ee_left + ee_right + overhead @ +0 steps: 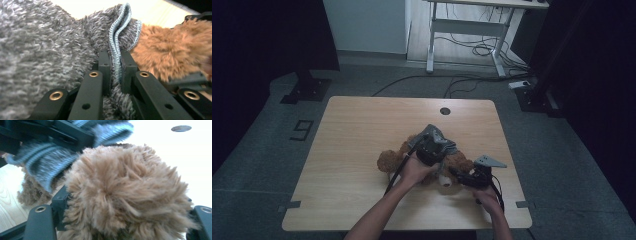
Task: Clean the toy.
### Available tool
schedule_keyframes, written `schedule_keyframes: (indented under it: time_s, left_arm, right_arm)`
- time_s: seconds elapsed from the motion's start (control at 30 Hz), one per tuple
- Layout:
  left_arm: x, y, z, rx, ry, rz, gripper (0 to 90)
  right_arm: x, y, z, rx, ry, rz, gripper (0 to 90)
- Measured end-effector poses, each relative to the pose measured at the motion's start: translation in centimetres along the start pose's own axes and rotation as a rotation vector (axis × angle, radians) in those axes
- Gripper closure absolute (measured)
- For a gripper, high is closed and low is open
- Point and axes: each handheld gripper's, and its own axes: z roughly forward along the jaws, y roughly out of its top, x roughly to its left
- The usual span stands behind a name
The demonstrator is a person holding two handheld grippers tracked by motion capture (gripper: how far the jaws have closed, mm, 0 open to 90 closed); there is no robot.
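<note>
Right then, the brown plush toy (394,159) was laid near the middle of the wooden table (352,145), with a grey knitted garment (438,136) draped over it. The garment's blue ribbed hem (117,50) was pinched between the jaws of the left gripper (114,67). A furry brown limb (125,195) was clamped between the jaws of the right gripper (459,176).

Left gripper (115,70) jaws pinched nearly together; right gripper (120,220) jaws spread wide.

a lab: black curtains (257,35), taped floor number (301,130), loose cables (472,47), a bare desk frame (469,25).
</note>
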Motion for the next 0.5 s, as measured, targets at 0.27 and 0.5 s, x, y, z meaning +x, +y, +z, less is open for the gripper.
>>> schedule_keyframes:
  time_s: [0.27,0.5]
  left_arm:
    - [2.8,-2.3,-4.1,-0.114,-0.031,-0.095,81.9]
    - [5.9,-5.0,-6.8,-0.121,0.045,-0.161,81.4]
  right_arm:
    - [-0.1,-0.2,0.0,-0.011,0.010,0.020,27.5]
    - [-0.2,-0.2,0.0,-0.015,0.010,0.030,27.4]
